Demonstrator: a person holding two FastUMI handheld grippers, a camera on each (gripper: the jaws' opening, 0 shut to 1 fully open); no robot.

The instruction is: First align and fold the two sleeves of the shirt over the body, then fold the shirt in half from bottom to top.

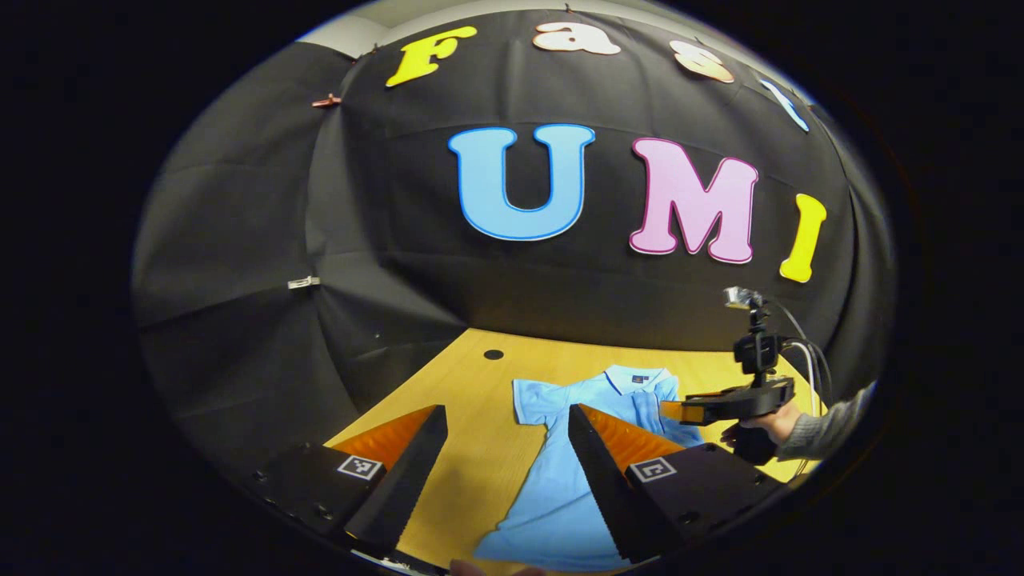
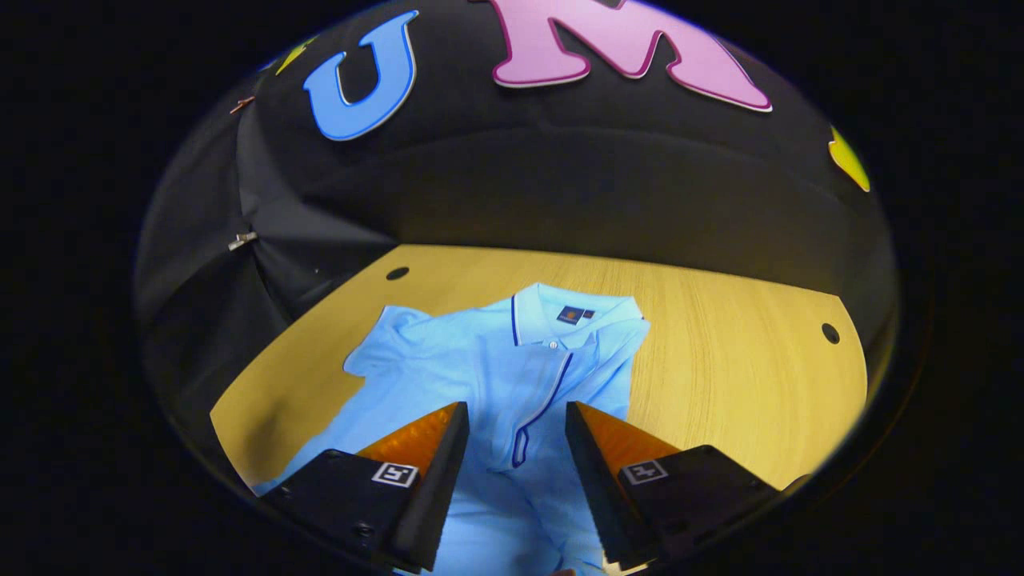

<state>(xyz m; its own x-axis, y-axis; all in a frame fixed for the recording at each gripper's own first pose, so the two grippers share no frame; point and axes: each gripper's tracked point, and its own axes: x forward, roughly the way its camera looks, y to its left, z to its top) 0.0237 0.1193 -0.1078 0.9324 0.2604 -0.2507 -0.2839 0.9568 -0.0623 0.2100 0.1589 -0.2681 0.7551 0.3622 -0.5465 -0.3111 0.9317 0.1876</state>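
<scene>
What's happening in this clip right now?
A person is folding a light blue polo shirt on a wooden table with two handheld grippers. The sleeve on one side looks folded over the body; the other sleeve still lies spread out. The left gripper and right gripper both hover open above the shirt, holding nothing.

Bare counter [image 2: 720, 336] lies open to the right of the shirt [image 2: 480, 360], while the booth wall [image 2: 560, 184] closes off the back.
</scene>
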